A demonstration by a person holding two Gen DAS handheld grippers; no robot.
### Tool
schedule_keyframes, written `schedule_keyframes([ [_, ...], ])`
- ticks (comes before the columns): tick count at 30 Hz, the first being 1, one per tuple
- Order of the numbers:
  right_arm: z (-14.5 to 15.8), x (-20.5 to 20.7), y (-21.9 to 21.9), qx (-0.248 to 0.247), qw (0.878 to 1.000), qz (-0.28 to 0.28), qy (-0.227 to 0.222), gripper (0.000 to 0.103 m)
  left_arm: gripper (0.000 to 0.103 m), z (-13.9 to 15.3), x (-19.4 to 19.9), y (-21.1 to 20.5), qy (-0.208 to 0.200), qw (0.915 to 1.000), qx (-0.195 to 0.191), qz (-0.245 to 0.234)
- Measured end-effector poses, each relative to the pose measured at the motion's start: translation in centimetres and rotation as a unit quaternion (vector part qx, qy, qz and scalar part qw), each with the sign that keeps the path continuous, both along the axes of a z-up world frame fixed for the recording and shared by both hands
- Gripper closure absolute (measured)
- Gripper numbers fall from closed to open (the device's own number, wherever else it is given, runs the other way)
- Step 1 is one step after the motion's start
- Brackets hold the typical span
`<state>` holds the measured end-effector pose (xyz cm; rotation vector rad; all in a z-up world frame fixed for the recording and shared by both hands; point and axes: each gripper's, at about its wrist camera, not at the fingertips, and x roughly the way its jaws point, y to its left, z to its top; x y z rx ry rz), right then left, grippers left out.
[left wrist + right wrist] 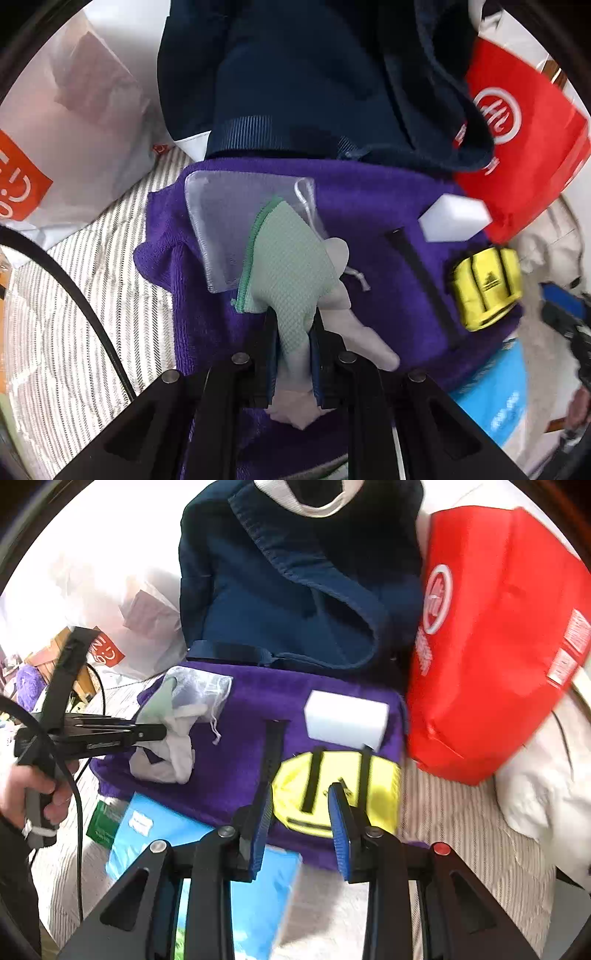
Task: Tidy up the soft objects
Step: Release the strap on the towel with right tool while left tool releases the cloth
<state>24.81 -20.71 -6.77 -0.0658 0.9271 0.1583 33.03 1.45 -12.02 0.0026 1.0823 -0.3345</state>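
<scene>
Left hand-held gripper [293, 343] is clamped on a bundle of soft cloths: a pale green mesh cloth [288, 258] with green stitched edge and a whitish cloth [354, 332] under it, hanging over the purple towel [369, 206]. A translucent drawstring pouch [221, 221] lies on the towel, partly under the green cloth. Right hand-held gripper [301, 823] has its blue-padded jaws apart, nothing pressed between them; the yellow pouch [332, 794] with black straps sits just beyond the tips, on the towel's near right corner. In the right wrist view a hand [22, 790] holds the left gripper at the towel's left side. White sponge block [347, 720] rests on the towel just behind the yellow pouch. A black strap [273, 749] runs across the towel beside the pouch. Blue packet [162, 834] sticks out from under the towel's near edge. The towel lies on a striped bed cover [461, 830]. Behind the towel, a navy garment [280, 602]; right of the towel, a red bag [498, 646]; far left of it, a white plastic bag [74, 129].
</scene>
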Motion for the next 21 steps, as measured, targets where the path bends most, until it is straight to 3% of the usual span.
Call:
schedule_keyframes([
  [7,0.2,-3.3,-2.0,0.013,1.0,-0.015,-0.006,0.066,0.087,-0.8,0.2,-0.5,0.005,0.9999,0.015,0.004],
  [10,-0.1,-4.2,-2.3,0.018,1.0,-0.015,0.001,0.065,0.081,-0.7,0.0,-0.6,0.0,0.9998,0.018,0.008],
  [17,-0.9,-4.9,-2.8,0.026,0.999,-0.02,0.014,0.064,0.045,-0.6,-1.0,-1.0,0.001,0.9991,0.041,0.006],
  [21,-0.9,-5.6,-2.5,0.025,0.999,-0.017,0.012,0.059,0.037,0.1,-1.9,-0.8,-0.001,0.9994,0.034,0.007],
])
